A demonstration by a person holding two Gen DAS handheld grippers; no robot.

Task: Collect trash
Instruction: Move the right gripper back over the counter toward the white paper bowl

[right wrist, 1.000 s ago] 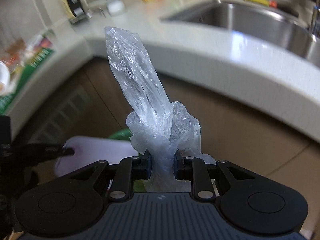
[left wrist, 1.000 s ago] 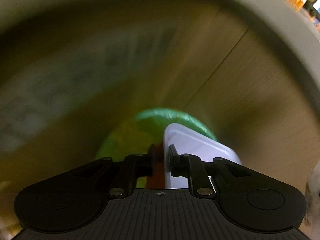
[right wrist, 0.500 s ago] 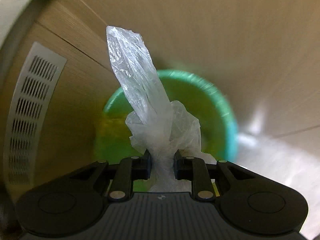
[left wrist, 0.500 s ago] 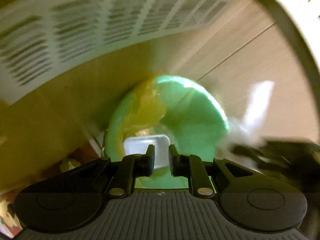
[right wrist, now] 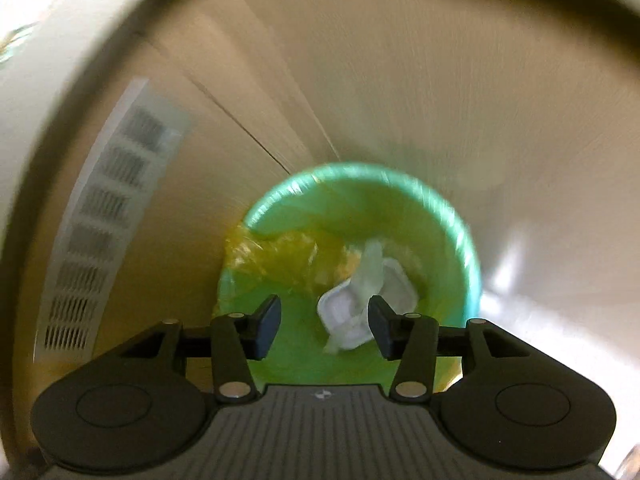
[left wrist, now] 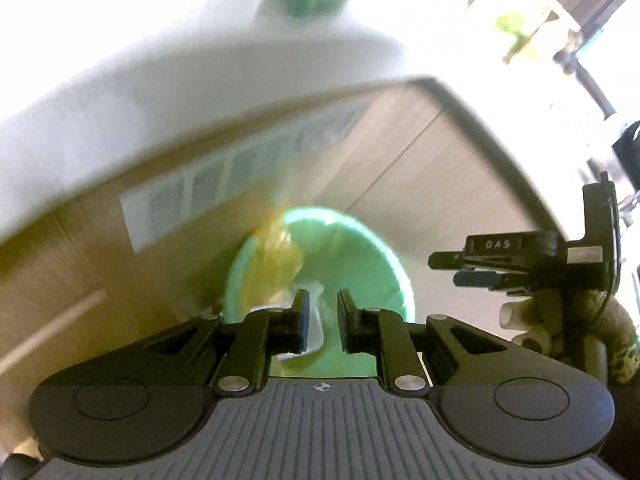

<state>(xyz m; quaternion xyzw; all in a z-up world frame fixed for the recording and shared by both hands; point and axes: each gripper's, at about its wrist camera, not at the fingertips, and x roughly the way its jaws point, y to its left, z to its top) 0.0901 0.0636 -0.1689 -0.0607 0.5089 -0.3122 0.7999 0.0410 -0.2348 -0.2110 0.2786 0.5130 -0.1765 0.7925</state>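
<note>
White tray (right wrist: 362, 306) and crumpled clear plastic bag (right wrist: 370, 266) lie inside green-lined bin (right wrist: 460, 224) – right gripper (right wrist: 323, 322) above, my jaws opening, nothing between. Left gripper (left wrist: 322, 320) – narrow gap, empty. Bin beside wooden cabinet (right wrist: 360, 80).

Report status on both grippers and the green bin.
Right gripper opening, nothing pinched. Left gripper narrow, empty. White plastic tray and clear plastic bag inside round green bin. No obstruction.

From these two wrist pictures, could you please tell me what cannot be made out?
- Left wrist view: items on the pale countertop are glare-washed and blurred.
- Left wrist view: the green-lined round bin is half hidden by the left gripper.
- Right wrist view: motion blur merges the white plastic tray and clear bag.
</note>
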